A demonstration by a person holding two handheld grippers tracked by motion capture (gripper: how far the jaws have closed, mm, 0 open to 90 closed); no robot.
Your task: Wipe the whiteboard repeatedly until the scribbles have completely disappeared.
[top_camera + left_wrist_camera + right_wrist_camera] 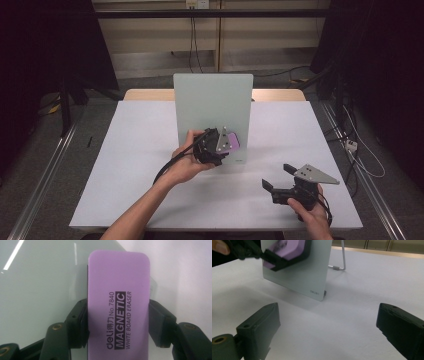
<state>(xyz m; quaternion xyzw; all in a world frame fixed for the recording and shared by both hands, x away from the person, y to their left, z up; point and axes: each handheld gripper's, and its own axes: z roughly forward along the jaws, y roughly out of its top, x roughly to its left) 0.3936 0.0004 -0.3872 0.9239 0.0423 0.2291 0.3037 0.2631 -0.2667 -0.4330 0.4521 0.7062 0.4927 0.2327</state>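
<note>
Plainly, what matters is how the eraser (231, 141) sits against the whiteboard (212, 100): the left gripper (216, 145) clamps the purple block across its short width, one jaw on each long side, and presses it flat to the lower right part of the board's face, close to the board's right edge and not far above its bottom edge. From that gripper the eraser lies straight ahead, its long axis in line with the jaws. Any wiping stroke looks likely to run across the board's face, toward its left edge or its top, since little board remains to the right.

Further right, the right gripper (280, 182) rests near the front right corner of the table (130, 150), jaws spread wide and holding nothing, well apart from the board. The left hand (187, 165) is much the nearer.

The left gripper view gives the printed label on the eraser (118, 315) and the jaws' grip on its sides. The right gripper view adds the eraser's (287, 250) dark underside meeting the board (312, 277) and the wire stand (340, 262) propping the board behind.
</note>
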